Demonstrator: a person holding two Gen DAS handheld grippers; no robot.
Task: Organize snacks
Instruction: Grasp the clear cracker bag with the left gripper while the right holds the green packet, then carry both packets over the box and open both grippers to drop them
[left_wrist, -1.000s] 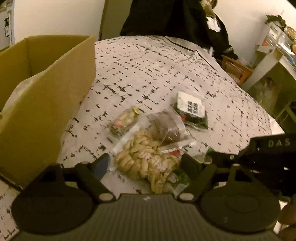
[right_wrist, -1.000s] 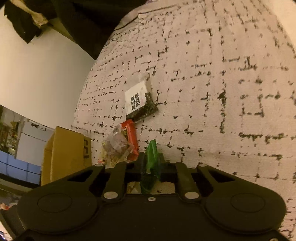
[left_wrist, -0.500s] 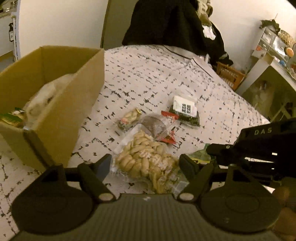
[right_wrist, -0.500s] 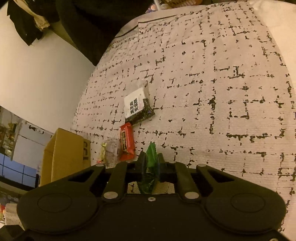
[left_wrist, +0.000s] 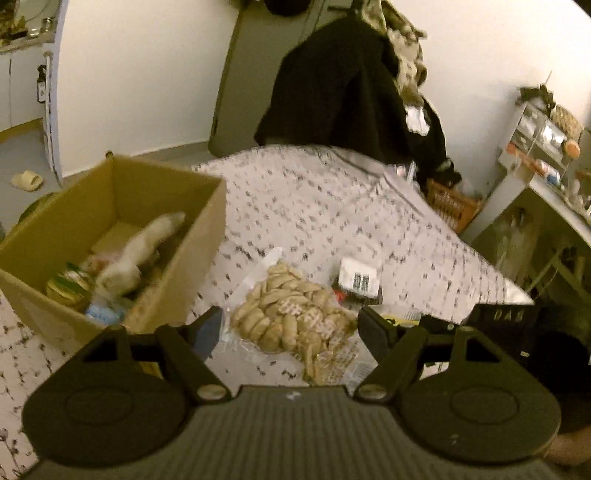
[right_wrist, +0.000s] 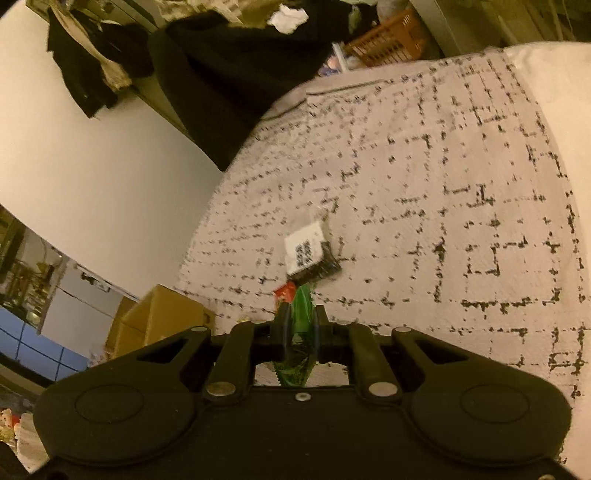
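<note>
Two grippers above a patterned bed (right_wrist: 461, 177): left gripper (left_wrist: 291, 328), jaws spread wide around one clear bag of biscuits (left_wrist: 295, 317); right gripper (right_wrist: 300, 325), jaws pinching one green packet (right_wrist: 301, 306). One open cardboard box (left_wrist: 195, 236) alongside; one white-labelled dark packet (right_wrist: 310, 254) on the bedspread.

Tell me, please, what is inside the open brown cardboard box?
Inside the open brown cardboard box lie a white bag, a round gold-lidded container and a pale blue packet; anything underneath is hidden.
</note>
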